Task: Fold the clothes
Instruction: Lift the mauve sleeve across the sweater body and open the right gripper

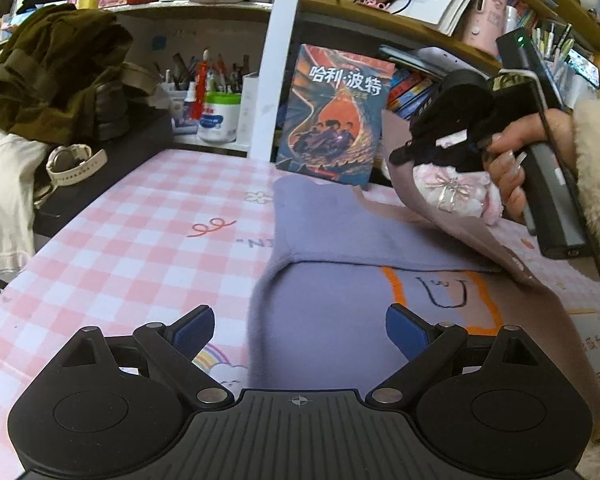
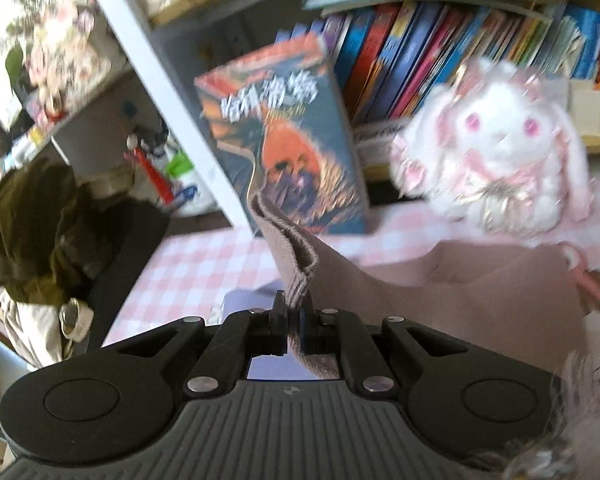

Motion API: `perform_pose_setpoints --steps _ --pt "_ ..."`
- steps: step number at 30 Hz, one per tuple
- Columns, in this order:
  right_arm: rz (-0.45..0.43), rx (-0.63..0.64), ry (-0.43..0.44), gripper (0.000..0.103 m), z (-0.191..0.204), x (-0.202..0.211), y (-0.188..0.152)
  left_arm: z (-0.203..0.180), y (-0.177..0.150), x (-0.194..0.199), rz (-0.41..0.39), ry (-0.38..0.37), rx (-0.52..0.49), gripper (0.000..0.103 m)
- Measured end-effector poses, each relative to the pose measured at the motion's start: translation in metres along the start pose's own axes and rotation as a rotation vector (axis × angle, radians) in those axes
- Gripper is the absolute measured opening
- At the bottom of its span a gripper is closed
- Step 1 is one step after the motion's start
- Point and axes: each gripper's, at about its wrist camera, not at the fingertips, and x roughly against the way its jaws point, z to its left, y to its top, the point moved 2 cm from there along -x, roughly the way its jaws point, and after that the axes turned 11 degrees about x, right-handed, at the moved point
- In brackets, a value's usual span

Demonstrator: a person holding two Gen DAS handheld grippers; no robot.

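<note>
Sweater (image 1: pixel 340 232) lies on the pink checked tablecloth (image 1: pixel 132 240), mauve edge lifted. Right gripper (image 2: pixel 294 316) is clamped tight on that ribbed hem; only its view shows the white plush rabbit (image 2: pixel 496 152). Left gripper (image 1: pixel 300 330) hangs wide apart above the cloth, holding nothing.

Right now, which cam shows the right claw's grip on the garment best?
Right wrist: the right claw is shut on a bunched garment edge, seen close up. The left wrist view shows that claw from the side, lifting the edge, with the pinch itself hidden.
</note>
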Motion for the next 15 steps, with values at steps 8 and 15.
perform_pose_setpoints --steps 8,15 --pt "0.08 0.017 0.021 0.025 0.007 -0.025 -0.018 0.009 0.002 -0.005 0.012 0.01 0.009 0.095" --pt "0.055 0.035 0.069 0.045 0.009 -0.004 -0.022 0.005 0.007 -0.011 0.001 -0.008 0.011 0.095"
